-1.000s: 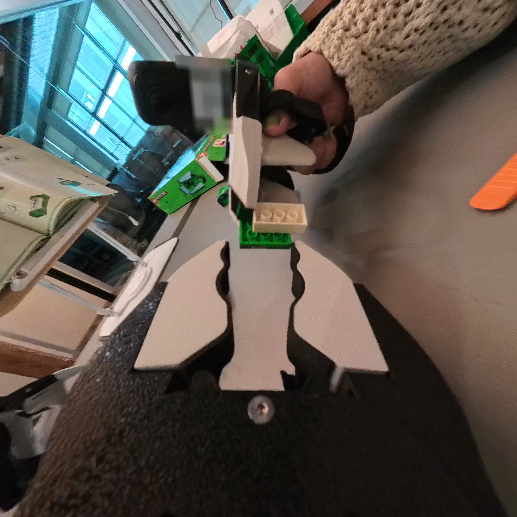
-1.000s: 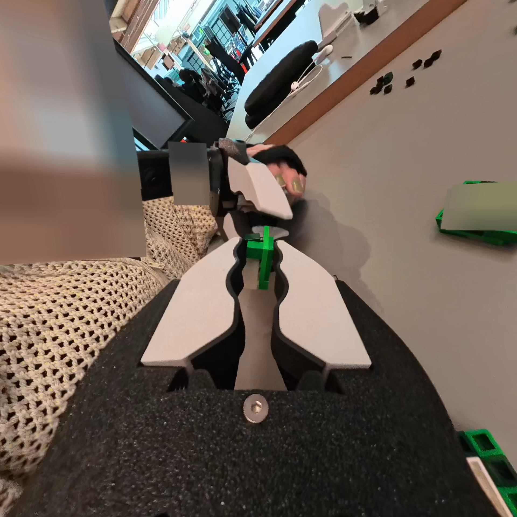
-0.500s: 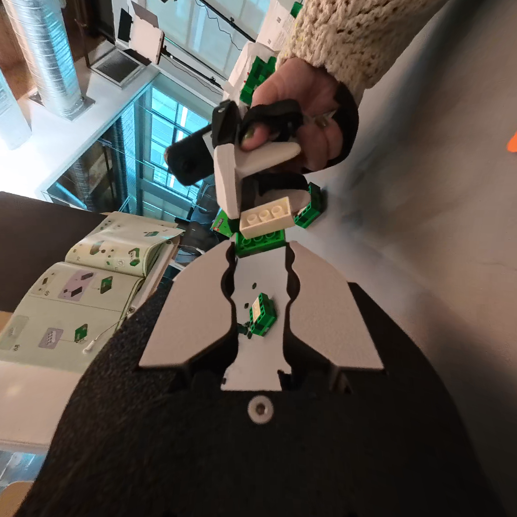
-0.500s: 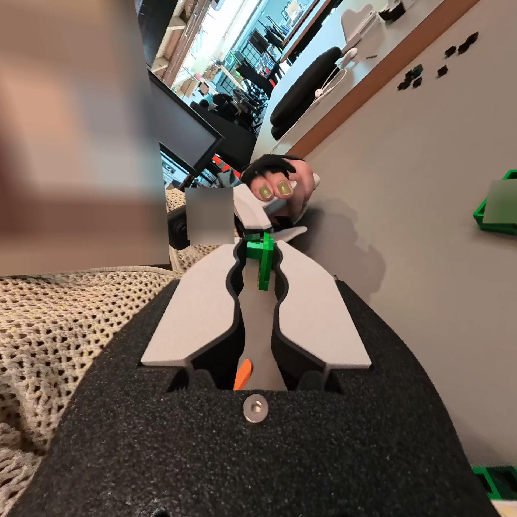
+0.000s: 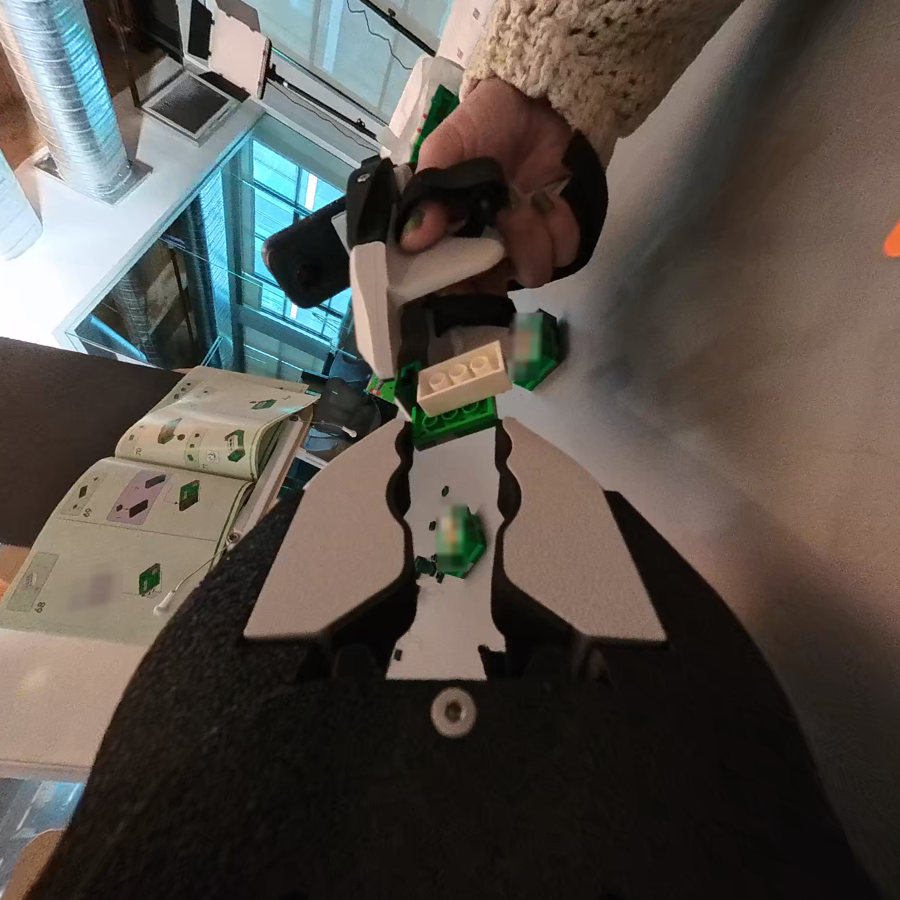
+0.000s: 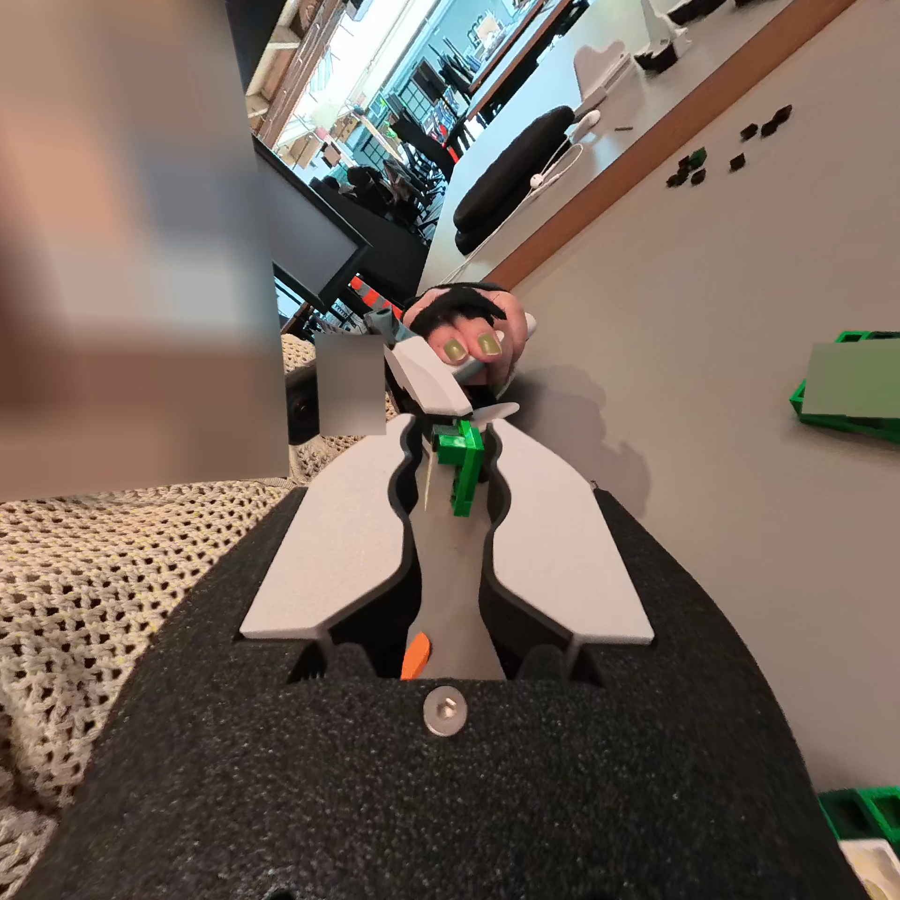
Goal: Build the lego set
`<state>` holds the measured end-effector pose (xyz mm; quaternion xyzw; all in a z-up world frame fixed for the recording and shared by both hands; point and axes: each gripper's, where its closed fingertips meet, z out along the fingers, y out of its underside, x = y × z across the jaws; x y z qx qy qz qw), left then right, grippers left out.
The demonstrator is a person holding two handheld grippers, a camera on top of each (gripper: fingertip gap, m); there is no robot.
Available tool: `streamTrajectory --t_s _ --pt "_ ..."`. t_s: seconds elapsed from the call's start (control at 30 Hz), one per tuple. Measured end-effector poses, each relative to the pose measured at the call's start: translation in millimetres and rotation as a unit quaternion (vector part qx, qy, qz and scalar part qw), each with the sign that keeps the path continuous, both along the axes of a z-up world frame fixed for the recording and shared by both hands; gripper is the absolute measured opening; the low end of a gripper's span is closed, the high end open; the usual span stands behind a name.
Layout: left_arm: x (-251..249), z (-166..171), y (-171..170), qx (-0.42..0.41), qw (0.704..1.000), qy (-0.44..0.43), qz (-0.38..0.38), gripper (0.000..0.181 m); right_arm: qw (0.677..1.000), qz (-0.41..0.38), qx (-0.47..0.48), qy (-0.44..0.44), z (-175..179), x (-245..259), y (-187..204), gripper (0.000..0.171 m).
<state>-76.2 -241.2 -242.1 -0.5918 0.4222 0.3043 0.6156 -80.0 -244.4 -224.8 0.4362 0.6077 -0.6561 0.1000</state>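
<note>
Little has shifted: left tongs (image 5: 453, 428) and right tongs (image 6: 450, 438) stay clamped on green-and-white brick assembly (image 5: 458, 397).

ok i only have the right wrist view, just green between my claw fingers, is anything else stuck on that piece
observer: yes, a white brick sits on the green brick, studs showing
operator: is the left claw gripping it too
observer: the left claw has its fingertips closed on either side of the green brick
operator: where's the manual
observer: an instruction booklet is open to the left of the left claw
</note>
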Motion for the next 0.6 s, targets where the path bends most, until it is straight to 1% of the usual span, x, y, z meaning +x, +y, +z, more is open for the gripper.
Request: streamTrajectory --t_s 0.27,0.43,0.6 --pt "1.1 0.5 -0.1 0.004 1.0 0.01 0.001 0.032 1.0 0.016 0.025 -0.007 -4.3 4.3 -2.7 0.027" --pt "2.1 1.0 -0.4 0.007 1.0 0.014 0.0 0.032 0.999 0.019 0.027 -0.007 -5.8 4.4 -3.9 0.02" --pt "2.9 0.3 -0.6 0.007 1.0 0.02 0.0 0.032 0.999 0.024 0.033 -0.004 -6.4 6.1 -4.7 0.019"
